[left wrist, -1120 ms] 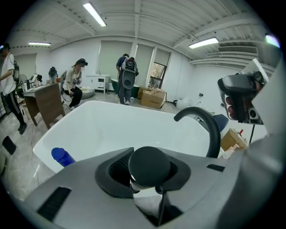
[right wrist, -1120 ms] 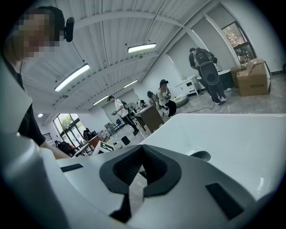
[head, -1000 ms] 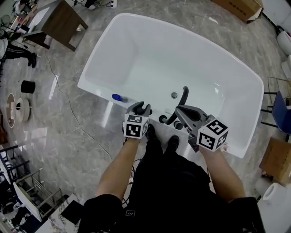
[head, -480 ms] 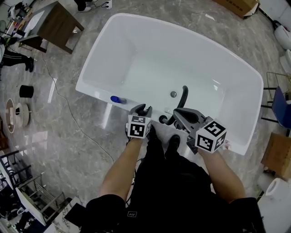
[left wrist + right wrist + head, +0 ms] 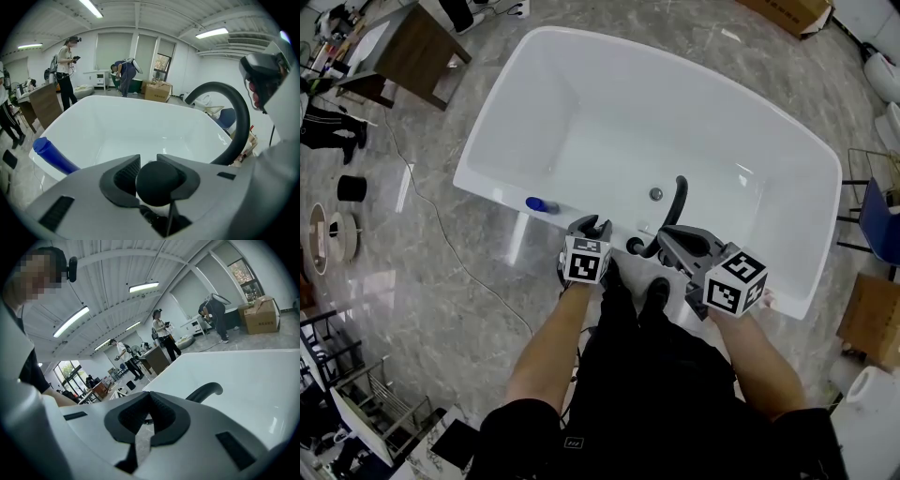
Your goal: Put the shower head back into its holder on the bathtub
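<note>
Left gripper (image 5: 592,228), head view: hangs low at the tub's (image 5: 487,178) near rim, between a blue thing (image 5: 535,203) lying on that rim and the black spout (image 5: 677,202). Covers whatever is under its tips, so no holder shows for certain. Only a dark round fitting (image 5: 635,246) just beside it, at the spout's foot. Right gripper (image 5: 677,236): rests on the other side of that fitting, near the spout, touching nothing visible. Progress, by judgement: well along. Done: shower head (image 5: 157,182) in grip and up at the rim where the holder should be. Left: seat it in the holder, let go, draw away. Cannot tell whether it already touches the holder.

Left gripper view: jaws partway apart and clamped on the shower head, its rounded black end pressed between both pads (image 5: 126,174). Something dark below it, hose or fitting, too dim to tell. Beyond: the tub's white inside, blue thing (image 5: 52,157) at left, spout (image 5: 236,110) arching at right.

Right gripper view: jaws together, nothing between them. Ahead: tub rim and the spout's curved tip (image 5: 206,391).
</note>
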`<state>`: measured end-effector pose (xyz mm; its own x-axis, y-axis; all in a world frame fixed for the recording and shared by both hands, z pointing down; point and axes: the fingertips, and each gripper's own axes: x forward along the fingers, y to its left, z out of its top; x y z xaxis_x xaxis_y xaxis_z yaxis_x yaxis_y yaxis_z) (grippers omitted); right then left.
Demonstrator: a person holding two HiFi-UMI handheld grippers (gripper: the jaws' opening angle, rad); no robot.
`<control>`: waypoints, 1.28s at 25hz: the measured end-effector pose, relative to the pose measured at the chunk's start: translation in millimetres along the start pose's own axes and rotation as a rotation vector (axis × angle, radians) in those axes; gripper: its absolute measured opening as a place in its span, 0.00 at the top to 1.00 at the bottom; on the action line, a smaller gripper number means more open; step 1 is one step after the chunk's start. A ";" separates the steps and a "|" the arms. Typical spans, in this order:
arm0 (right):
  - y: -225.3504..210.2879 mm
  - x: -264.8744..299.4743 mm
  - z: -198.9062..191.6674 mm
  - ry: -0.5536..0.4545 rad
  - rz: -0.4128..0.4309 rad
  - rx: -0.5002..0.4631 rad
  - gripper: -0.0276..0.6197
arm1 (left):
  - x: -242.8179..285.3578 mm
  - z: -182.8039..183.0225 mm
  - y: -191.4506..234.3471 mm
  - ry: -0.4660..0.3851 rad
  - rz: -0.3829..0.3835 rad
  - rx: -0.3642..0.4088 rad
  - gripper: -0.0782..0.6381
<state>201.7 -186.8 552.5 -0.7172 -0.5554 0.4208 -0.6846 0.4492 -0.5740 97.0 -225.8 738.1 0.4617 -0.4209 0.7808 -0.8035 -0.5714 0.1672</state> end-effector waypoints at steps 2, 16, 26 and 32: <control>0.6 0.6 -1.8 0.003 0.003 -0.001 0.93 | 1.3 -2.0 -1.3 0.013 0.000 0.009 0.72; 8.1 9.3 -14.4 0.044 0.024 -0.020 0.93 | 11.7 -8.8 -10.9 0.029 -0.027 0.029 0.72; 3.6 3.1 -18.4 0.054 0.020 -0.016 0.93 | 16.6 -5.2 -15.8 0.009 -0.040 0.032 0.60; 2.6 -0.5 -15.4 0.046 0.035 -0.024 0.93 | 5.7 5.2 -11.3 -0.032 -0.007 0.046 0.55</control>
<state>198.3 -174.5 561.6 -0.7459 -0.5067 0.4323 -0.6611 0.4847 -0.5727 110.6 -225.4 737.5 0.4800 -0.4384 0.7599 -0.7820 -0.6063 0.1443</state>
